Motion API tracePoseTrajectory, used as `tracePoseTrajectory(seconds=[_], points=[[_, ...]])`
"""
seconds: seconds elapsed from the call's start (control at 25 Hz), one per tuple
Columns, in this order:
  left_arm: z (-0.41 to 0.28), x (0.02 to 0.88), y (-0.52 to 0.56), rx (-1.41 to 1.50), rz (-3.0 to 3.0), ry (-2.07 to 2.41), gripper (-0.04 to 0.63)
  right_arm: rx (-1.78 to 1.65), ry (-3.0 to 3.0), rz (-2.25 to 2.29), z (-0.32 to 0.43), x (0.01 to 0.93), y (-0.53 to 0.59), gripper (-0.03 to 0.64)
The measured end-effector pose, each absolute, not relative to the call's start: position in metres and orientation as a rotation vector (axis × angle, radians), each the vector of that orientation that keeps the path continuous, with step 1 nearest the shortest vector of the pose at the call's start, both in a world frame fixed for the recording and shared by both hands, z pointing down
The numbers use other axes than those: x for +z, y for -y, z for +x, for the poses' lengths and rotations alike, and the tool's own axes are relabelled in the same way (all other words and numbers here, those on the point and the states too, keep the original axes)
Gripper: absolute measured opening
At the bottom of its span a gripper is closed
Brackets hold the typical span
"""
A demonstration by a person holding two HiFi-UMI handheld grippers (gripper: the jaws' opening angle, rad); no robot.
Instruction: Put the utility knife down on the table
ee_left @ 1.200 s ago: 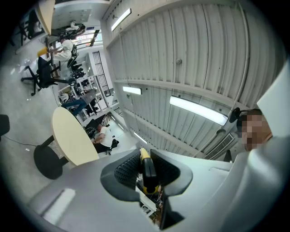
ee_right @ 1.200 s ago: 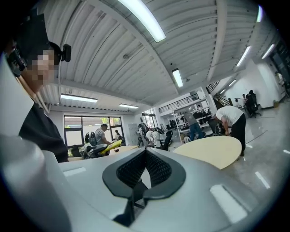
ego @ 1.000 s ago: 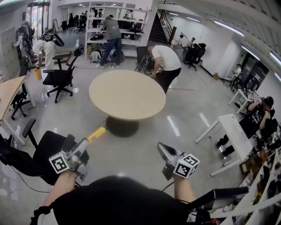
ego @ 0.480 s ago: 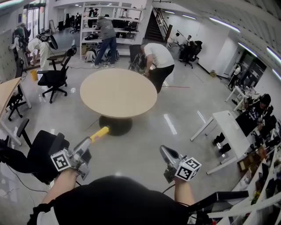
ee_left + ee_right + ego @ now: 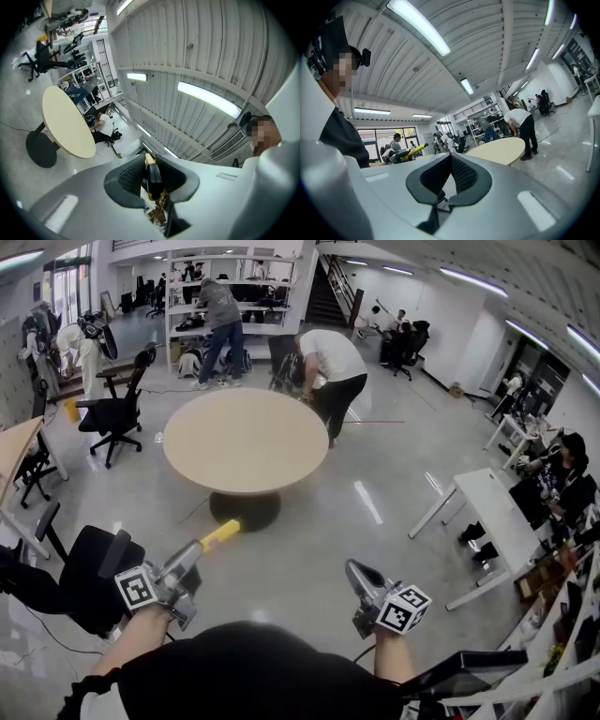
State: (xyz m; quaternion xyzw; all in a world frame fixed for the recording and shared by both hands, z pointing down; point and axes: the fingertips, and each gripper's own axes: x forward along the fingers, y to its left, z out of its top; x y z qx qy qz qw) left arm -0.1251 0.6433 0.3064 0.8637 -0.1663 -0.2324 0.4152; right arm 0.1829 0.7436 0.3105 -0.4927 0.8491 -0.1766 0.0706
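**Left tongs** (image 5: 150, 174): narrowly parted and clamped on the utility knife, with the ribbed black pads pressing its two sides. A cube with square markers sits at the rear. A bare forearm carries them, angled slightly upward.

**Yellow-and-black utility knife** (image 5: 219, 534): gripped crosswise in the left tongs. Its yellow end sticks out past the tips, up and to the right in the head view. It is in the air over the floor, well short of the tabletop, and touches nothing but the pads.

**Right tongs** (image 5: 449, 172): tips drawn together with nothing between the pads. They are level and well apart from the left tongs, and also carry a marker cube.

**Round beige tabletop** (image 5: 246, 442): stands on a black pedestal foot ahead of both tongs, nearer the left pair's line. Its surface is bare.

**Glossy grey floor** (image 5: 300, 549): lies under both tongs and reaches to the pedestal.

**Black office chair** (image 5: 94, 570): just left of the left tongs, lower down.

**White rectangular desk** (image 5: 494, 514): well to the right of the right tongs.

**Person in a white shirt** (image 5: 330, 360): bent over beyond the far edge of the tabletop.
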Motion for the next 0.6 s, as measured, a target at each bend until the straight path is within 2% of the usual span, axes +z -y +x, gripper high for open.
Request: tracePoseTrajectory(seconds=[0.32, 0.6], points=[[-0.123, 0.314, -0.608, -0.585, 2.134, 0.39, 0.067, -0.546, -2.561, -1.519, 0.18, 0.31, -0.715, 0.015], [-0.172, 0.318, -0.532, -0.614, 2.12, 0.328, 0.067, -0.517, -2.572, -1.589, 0.127, 0.295, -0.647, 0.015]])
